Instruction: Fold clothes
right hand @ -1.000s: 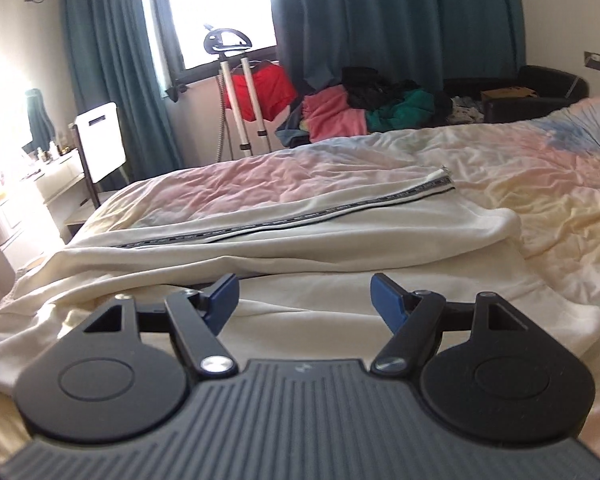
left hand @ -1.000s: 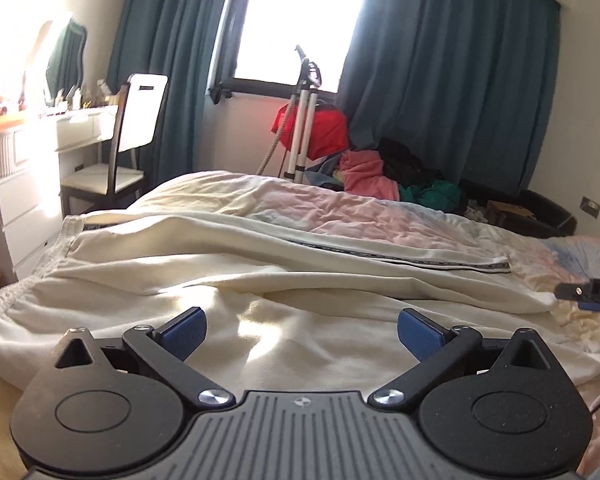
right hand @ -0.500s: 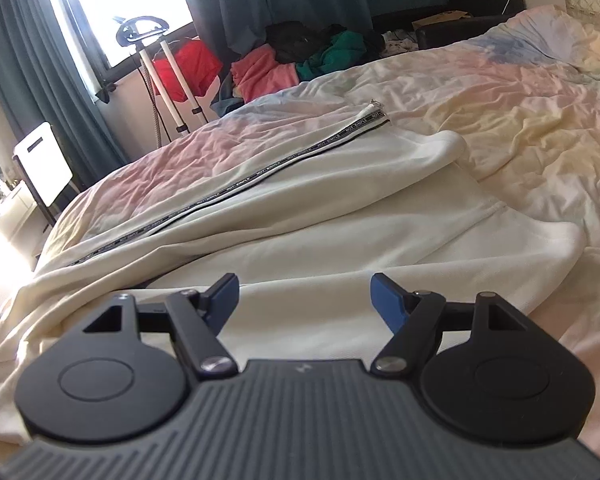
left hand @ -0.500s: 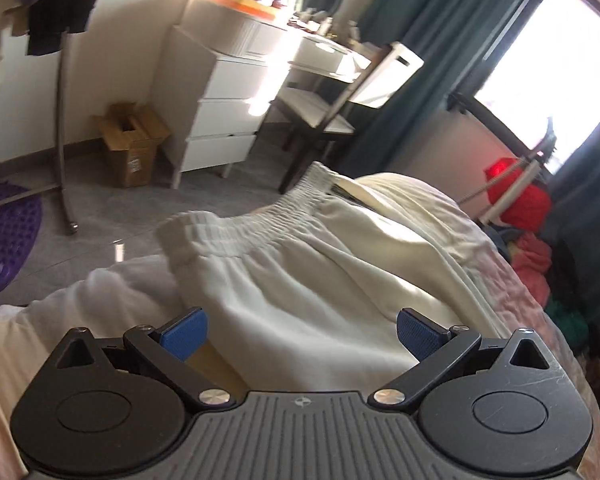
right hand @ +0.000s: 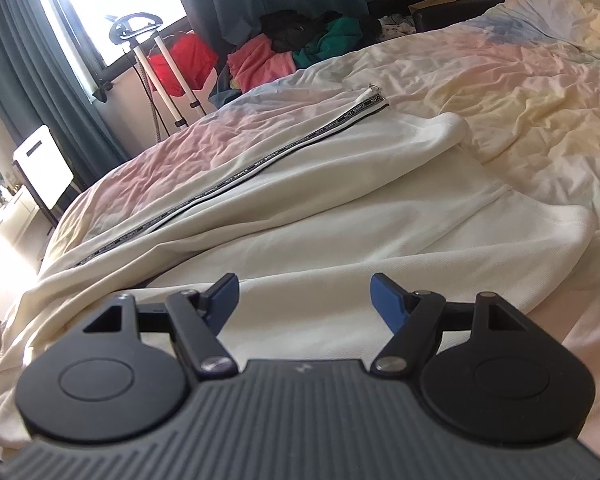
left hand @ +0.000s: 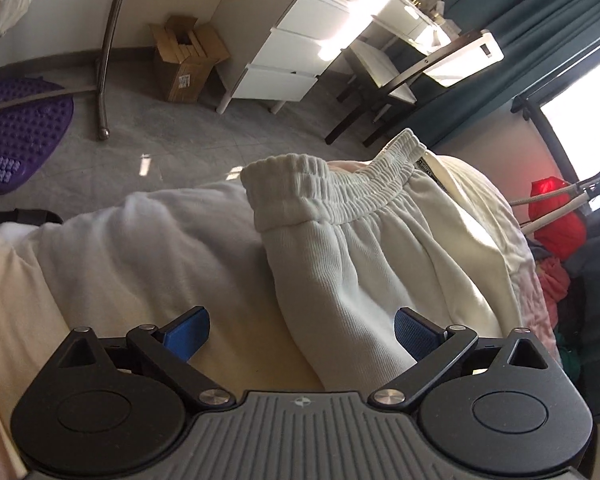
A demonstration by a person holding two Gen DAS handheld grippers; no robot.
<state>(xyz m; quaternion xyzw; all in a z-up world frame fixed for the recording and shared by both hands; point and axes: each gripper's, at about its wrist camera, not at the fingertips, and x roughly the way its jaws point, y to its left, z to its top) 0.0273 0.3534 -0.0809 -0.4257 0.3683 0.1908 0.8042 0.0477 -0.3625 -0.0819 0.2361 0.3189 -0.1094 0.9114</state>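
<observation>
Cream-white sweatpants lie spread across the bed, one leg folded over the other, a black lettered stripe running down the far leg. In the left wrist view their gathered elastic waistband sits near the bed's corner, and my left gripper hovers open just above the hip side of the pants, tilted steeply down, nothing between its blue pads. My right gripper stands open low over the near leg, short of the hem, gripping nothing.
The bed has a pastel crumpled sheet. Beyond its left edge are grey floor, white drawers, a cardboard box, a chair, a purple mat and a metal pole. A clothes pile and steamer stand sit by the window.
My left gripper has swung left and rolled, from facing the window across the pants to hovering low over the waistband end. My right gripper dipped slightly closer to the near leg.
</observation>
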